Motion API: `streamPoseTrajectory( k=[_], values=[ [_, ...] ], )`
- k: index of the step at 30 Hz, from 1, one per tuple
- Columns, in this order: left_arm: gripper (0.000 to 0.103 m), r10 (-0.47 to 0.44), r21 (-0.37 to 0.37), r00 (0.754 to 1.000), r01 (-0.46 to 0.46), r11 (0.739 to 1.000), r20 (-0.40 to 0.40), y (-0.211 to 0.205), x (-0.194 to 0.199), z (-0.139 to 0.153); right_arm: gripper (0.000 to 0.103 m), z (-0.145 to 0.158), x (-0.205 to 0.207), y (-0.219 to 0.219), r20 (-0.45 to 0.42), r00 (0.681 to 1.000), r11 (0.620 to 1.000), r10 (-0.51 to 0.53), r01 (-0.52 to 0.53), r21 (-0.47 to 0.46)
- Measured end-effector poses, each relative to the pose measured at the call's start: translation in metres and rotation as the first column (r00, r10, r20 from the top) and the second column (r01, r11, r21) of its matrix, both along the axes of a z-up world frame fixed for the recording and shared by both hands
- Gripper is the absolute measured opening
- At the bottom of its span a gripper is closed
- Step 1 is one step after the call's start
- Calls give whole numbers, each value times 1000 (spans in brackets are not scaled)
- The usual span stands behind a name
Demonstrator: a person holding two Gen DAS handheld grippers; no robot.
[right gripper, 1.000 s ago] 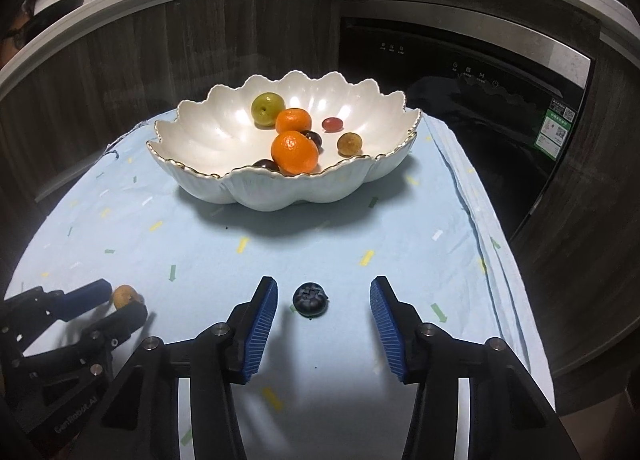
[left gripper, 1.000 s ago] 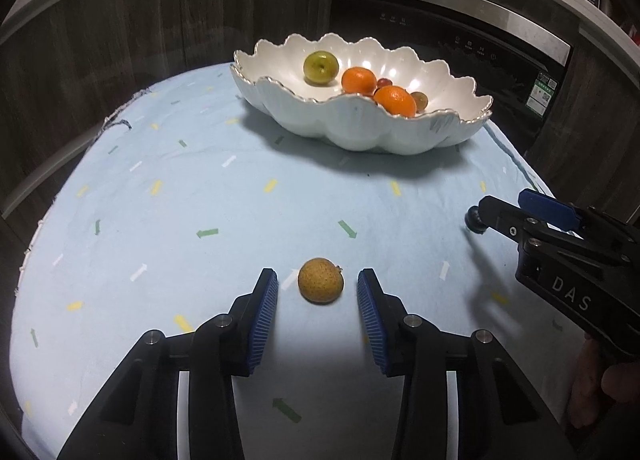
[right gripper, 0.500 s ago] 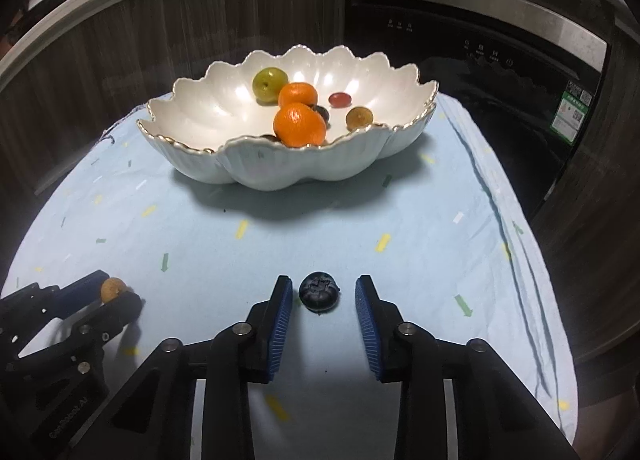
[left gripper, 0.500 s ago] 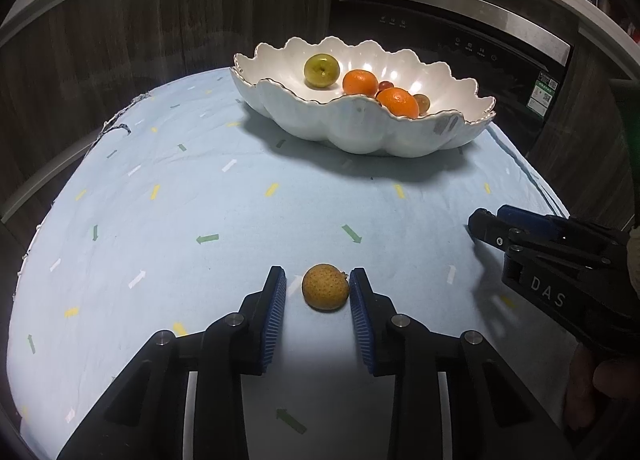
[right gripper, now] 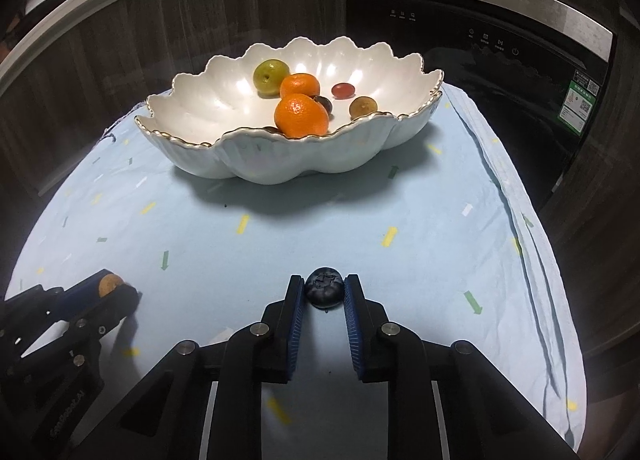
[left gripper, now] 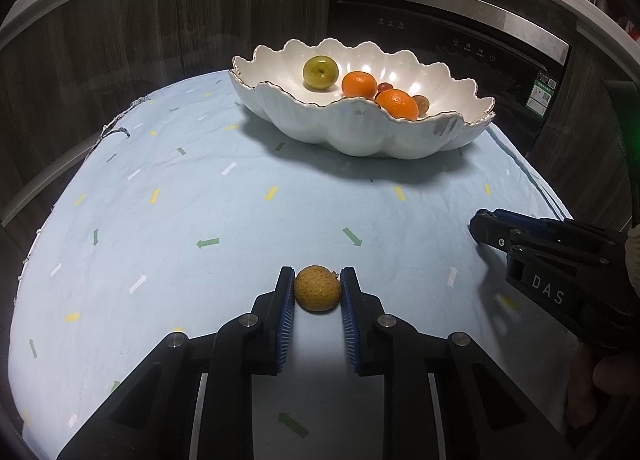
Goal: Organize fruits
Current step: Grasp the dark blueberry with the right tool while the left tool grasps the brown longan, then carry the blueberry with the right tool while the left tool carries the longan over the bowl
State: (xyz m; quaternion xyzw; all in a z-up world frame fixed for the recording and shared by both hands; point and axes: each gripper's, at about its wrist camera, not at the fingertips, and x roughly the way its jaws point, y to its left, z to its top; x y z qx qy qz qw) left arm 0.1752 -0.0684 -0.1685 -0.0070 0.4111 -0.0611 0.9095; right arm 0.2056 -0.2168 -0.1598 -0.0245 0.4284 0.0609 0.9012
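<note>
My left gripper (left gripper: 317, 289) is shut on a small tan speckled fruit (left gripper: 317, 294) low over the pale blue cloth. My right gripper (right gripper: 324, 293) is shut on a dark blueberry (right gripper: 324, 292) near the cloth's front. The white scalloped bowl (left gripper: 360, 132) stands at the back and holds a green fruit (left gripper: 320, 73), two oranges (left gripper: 359, 83) and small dark fruits. In the right wrist view the bowl (right gripper: 280, 156) is straight ahead, and the left gripper (right gripper: 114, 292) with the tan fruit (right gripper: 107, 285) is at the left. The right gripper (left gripper: 486, 220) shows at the right of the left wrist view.
The blue cloth (left gripper: 200, 220) with small arrow marks covers the round table. Dark wood cabinets and a black appliance (right gripper: 500, 60) stand behind the table. The cloth's folded edge (right gripper: 520, 220) runs down the right side.
Both grippers have closed: the left one on the tan fruit, the right one on the blueberry. Both have moved a little closer to the bowl.
</note>
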Motion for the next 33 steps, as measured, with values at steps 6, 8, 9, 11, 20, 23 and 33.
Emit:
streamPoseTrajectory(
  k=[6,8,9,11,20,23,33],
  values=[
    [23,7,0,1000,-7,1000,14,3,0,6,22,4,-4,1,5,1000,1000,2,-2,2],
    [23,6,3,1000,-6,1000,20,4,0,9,22,7,-5,2,11,1000,1000,4,-4,2],
    [23,6,3,1000,-6,1000,21,4,0,10,22,9,-6,2,14,1000,1000,5,-5,2],
    [23,9,3,1000,-9,1000,28,5,0,13,22,13,-8,3,20,1000,1000,6,-6,2],
    [23,20,-10,998,-20,1000,56,11,-1,29,22,33,-16,7,54,998,1000,11,-11,1],
    [23,25,-14,997,-24,1000,68,13,-2,35,22,41,-18,10,69,998,1000,15,-15,0],
    [23,28,-25,995,-26,999,91,16,1,55,22,65,-23,16,110,994,1000,18,-18,-1]
  ],
)
